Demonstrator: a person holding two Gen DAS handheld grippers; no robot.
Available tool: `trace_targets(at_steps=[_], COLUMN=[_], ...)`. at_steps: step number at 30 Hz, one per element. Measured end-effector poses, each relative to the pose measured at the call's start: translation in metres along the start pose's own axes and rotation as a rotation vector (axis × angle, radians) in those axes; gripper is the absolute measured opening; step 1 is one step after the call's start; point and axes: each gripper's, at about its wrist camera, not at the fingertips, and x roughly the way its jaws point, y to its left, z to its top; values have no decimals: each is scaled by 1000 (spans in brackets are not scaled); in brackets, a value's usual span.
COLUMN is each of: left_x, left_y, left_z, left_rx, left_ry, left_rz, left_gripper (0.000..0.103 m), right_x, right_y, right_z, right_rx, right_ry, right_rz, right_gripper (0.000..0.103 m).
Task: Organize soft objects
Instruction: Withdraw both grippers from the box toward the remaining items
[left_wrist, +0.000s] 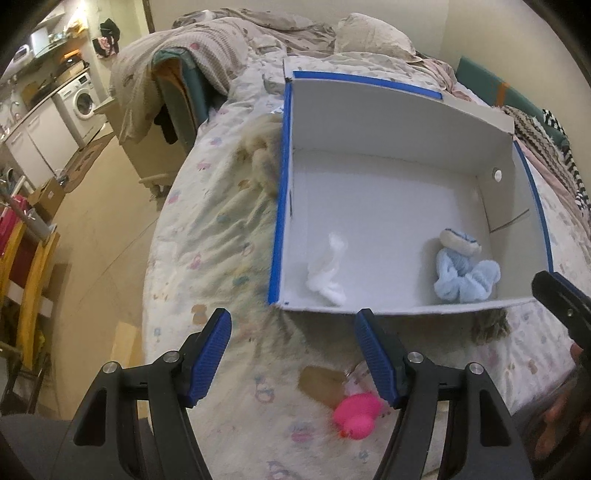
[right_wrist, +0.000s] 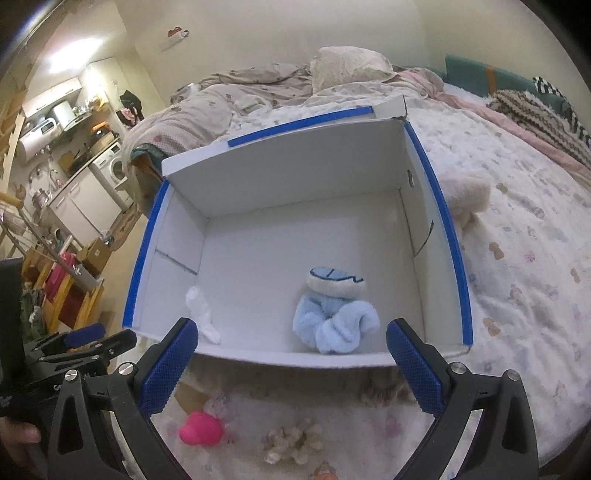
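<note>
A white box with blue-taped rims stands on the bed. Inside lie a light blue plush toy and a small white soft thing. A pink rubber duck lies on the bedspread in front of the box, beside a clear bag with a brown tag. My left gripper is open and empty, just above the duck. My right gripper is open and empty at the box's near wall.
A cream fluffy toy lies beside the box. A brownish fuzzy item and a small beige clump lie near the box's front. Blankets and pillows are piled at the bed's far end. The bed edge drops to the floor on the left.
</note>
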Motion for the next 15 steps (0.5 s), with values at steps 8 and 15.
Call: trace_targets(at_steps=[8, 15], left_x=[2, 13], left_y=[15, 35], left_z=[-22, -30], left_rx=[28, 0], left_ry=[3, 40], left_rz=[49, 88], left_gripper=[67, 67], right_x=[-9, 3], right_y=[0, -18], right_z=[-23, -37], right_rx=[-16, 43], right_ry=[35, 132], right_rz=[-6, -93], right_gripper=[103, 103])
